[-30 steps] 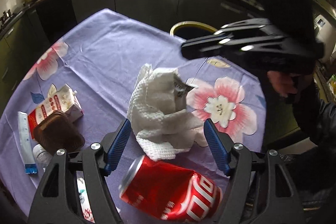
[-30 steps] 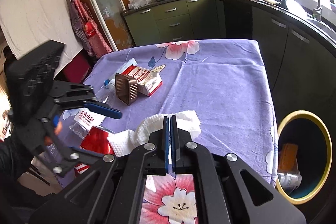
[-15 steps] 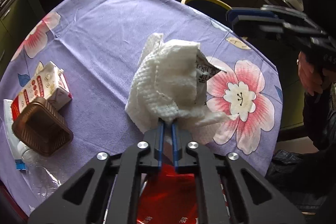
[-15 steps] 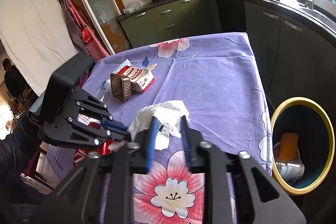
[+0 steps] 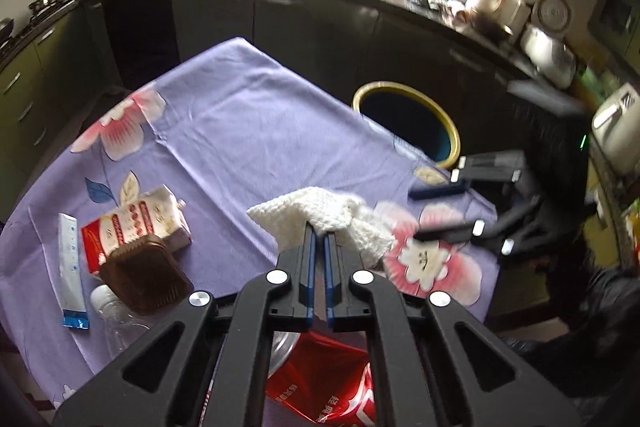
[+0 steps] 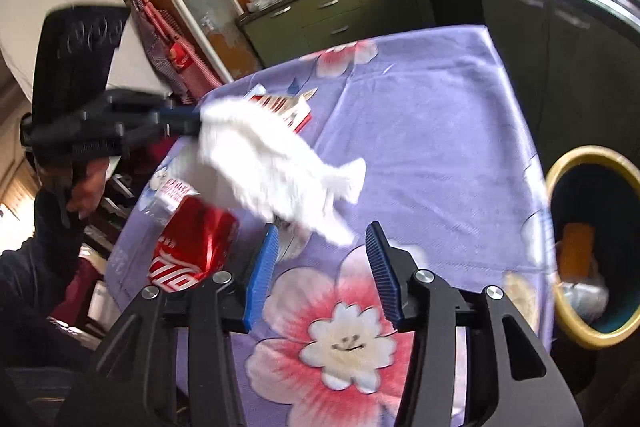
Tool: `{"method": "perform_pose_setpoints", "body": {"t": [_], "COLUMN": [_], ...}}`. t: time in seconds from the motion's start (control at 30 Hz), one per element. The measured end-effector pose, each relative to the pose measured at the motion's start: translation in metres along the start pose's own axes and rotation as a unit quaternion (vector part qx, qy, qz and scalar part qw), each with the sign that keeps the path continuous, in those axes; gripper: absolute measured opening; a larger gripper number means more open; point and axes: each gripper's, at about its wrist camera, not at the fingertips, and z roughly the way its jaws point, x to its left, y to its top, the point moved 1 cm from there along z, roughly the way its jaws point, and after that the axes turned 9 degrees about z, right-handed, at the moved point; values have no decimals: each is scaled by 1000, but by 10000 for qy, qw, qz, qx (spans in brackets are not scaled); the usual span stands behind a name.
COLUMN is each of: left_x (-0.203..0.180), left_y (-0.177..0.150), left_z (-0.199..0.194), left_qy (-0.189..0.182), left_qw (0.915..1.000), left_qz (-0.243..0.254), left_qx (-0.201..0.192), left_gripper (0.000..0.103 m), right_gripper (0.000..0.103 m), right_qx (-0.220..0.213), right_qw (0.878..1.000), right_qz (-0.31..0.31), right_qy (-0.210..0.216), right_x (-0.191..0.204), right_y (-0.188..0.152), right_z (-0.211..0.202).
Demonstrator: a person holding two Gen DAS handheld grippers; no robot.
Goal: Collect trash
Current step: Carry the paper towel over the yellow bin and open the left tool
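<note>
My left gripper (image 5: 318, 231) is shut on a crumpled white paper towel (image 5: 320, 211) and holds it up off the purple flowered tablecloth (image 5: 240, 131). In the right wrist view the same left gripper (image 6: 188, 121) comes in from the left, and the paper towel (image 6: 264, 163) hangs from it, blurred. My right gripper (image 6: 322, 243) sits low over the cloth with its jaws opening. The towel's lower corner dangles by its tips, but the pads do not press it. A dented red soda can (image 6: 192, 243) lies beside it, and in the left wrist view the can (image 5: 328, 383) shows under the left gripper.
A yellow-rimmed bin (image 6: 576, 155) stands off the table's edge with trash inside; the left wrist view shows its rim (image 5: 400, 85) too. A red-and-white carton (image 5: 136, 223), a brown plastic tray (image 5: 144, 279), a white sachet (image 5: 70, 259) and a clear bottle (image 5: 112, 311) lie at the left. Dark cabinets ring the table.
My left gripper closed on the paper towel and lifted it off the cloth. My right gripper, shut a second ago, has opened and sunk a little toward the table.
</note>
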Motion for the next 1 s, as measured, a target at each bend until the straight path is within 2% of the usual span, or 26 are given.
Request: {"method": "perform_pose_setpoints", "body": {"t": [0.07,0.23,0.27,0.33,0.4,0.47,0.63,0.67,0.73,1.0], "left_x": [2,2,1,-2,-5,-8,-14,-16,-18,-12], "left_y": [4,14,16,19,24,27,31,32,32,34], "left_z": [-7,-24,-27,-34,-42,-47,-53,-54,-56,-68], "left_qy": [36,90,93,124,149,157,74,69,88,235], "left_qw": [9999,9994,9993,9991,9986,9984,9983,9982,9981,9963], "left_qz": [-113,-164,-149,-92,-72,-64,-61,-46,-3,-30], "left_qx": [-83,-282,-328,-400,-500,-546,-582,-586,-605,-823], "left_gripper": [3,3,3,3,3,3,3,3,3,3], "right_gripper": [36,36,37,51,59,60,60,58,30,24], "right_qx": [40,45,38,13,0,-2,-315,-403,-414,-16], "right_qw": [9997,9993,9992,9991,9991,9987,9983,9984,9987,10000], "right_qz": [108,-64,-96,-96,-65,-99,-101,-76,-60,-55], "right_qy": [198,373,373,404,422,497,480,383,292,34], "right_x": [2,18,20,22,24,29,42,44,44,34], "right_y": [-3,-14,-14,-11,-7,-4,5,8,11,1], "right_z": [3,6,7,10,16,20,26,28,31,38]}}
